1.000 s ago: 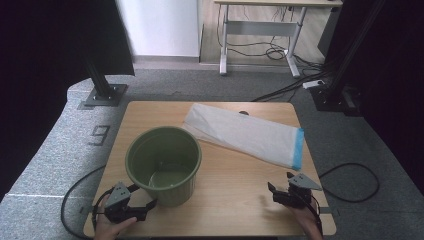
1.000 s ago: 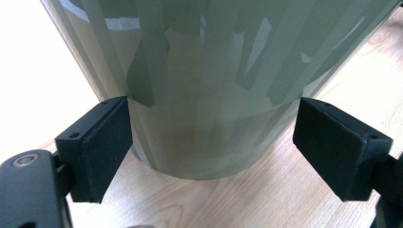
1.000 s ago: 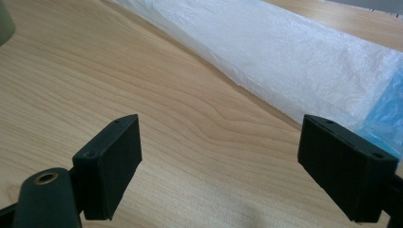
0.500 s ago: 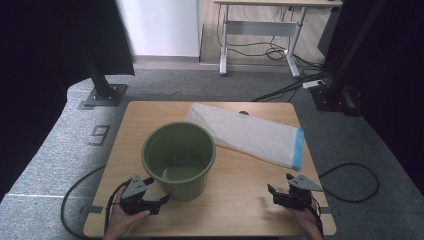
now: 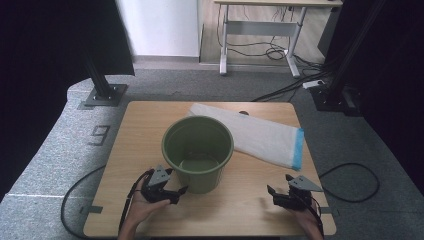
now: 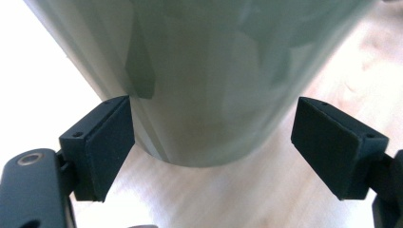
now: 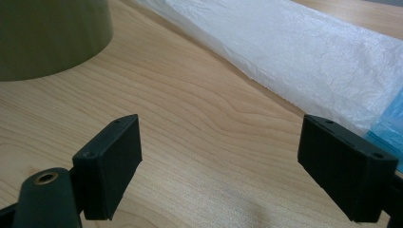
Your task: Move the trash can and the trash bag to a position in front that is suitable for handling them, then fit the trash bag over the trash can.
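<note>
An olive green bucket [image 5: 198,150] stands upright in the middle of the wooden table [image 5: 150,130], with nothing inside it. My left gripper [image 5: 180,193] is at its near left base, open. In the left gripper view the bucket wall [image 6: 209,80] sits between the spread jaws of the left gripper [image 6: 214,152], and the left pad [image 6: 102,145] is against the wall. A flat white plastic bag with a blue edge [image 5: 255,135] lies behind and to the right of the bucket. My right gripper [image 5: 278,187] rests open near the front right edge, over bare wood [image 7: 199,142].
In the right gripper view the bag [image 7: 304,52] lies ahead to the right and the bucket [image 7: 47,33] to the upper left. A desk frame [image 5: 260,30] and cables [image 5: 300,85] are on the floor beyond the table. Black stands [image 5: 102,85] flank the far corners.
The bucket has slid to the right and a little away across the table, with my left gripper moving along at its base. The right gripper has stayed put.
</note>
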A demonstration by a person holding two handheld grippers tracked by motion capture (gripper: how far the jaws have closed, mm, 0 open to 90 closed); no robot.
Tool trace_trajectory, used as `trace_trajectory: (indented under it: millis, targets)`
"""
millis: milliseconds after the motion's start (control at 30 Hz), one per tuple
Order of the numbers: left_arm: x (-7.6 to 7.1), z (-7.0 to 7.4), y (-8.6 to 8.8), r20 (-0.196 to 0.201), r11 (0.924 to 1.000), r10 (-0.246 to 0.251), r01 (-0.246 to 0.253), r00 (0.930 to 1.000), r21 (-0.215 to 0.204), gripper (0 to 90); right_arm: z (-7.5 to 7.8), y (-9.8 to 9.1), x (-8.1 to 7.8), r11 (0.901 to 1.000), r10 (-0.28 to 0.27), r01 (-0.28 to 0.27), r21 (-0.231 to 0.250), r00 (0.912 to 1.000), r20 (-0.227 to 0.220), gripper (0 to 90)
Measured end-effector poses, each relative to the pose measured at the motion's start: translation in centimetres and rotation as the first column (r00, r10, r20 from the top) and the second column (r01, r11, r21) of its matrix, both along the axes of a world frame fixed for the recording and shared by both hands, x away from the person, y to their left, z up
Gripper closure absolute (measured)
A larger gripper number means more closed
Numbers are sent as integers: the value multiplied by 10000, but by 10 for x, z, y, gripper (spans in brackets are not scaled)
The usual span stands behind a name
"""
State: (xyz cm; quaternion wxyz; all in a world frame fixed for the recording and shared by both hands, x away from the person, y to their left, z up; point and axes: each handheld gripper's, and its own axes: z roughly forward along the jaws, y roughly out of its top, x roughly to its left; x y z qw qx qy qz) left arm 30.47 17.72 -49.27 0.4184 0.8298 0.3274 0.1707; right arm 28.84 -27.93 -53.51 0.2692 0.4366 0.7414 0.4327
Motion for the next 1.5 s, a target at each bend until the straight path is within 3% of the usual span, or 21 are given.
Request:
trace_trajectory:
  millis: [100, 167, 367, 667, 867, 1500]
  targets:
    - [6, 0, -4, -27, 9999, 116, -117, 9999, -81, 138, 0, -1, -1, 10000, -4, 4, -15, 10000, 17, 142]
    - [14, 1, -12, -50, 9992, 130, -131, 9999, -374, 140, -1, -2, -1, 10000, -75, 75, -14, 10000, -41, 143]
    - [12, 4, -13, 124, 9996, 155, -152, 9998, -234, 144, -1, -2, -2, 9999, -71, 71, -83, 10000, 8, 144]
    - [-7, 14, 18, 486, 9969, 742, -755, 9961, 243, 143, -1, -2, -4, 9998, -134, 134, -142, 9999, 32, 146]
    - [-13, 17, 35, 431, 9941, 947, -968, 9946, 482, 143, -2, -1, -3, 9997, -104, 104, -204, 9999, 0, 146]
    - [-19, 10, 55, 274, 9879, 1394, -1410, 9899, 652, 141, 0, 4, -2, 9991, -187, 195, -387, 9996, 213, 152]
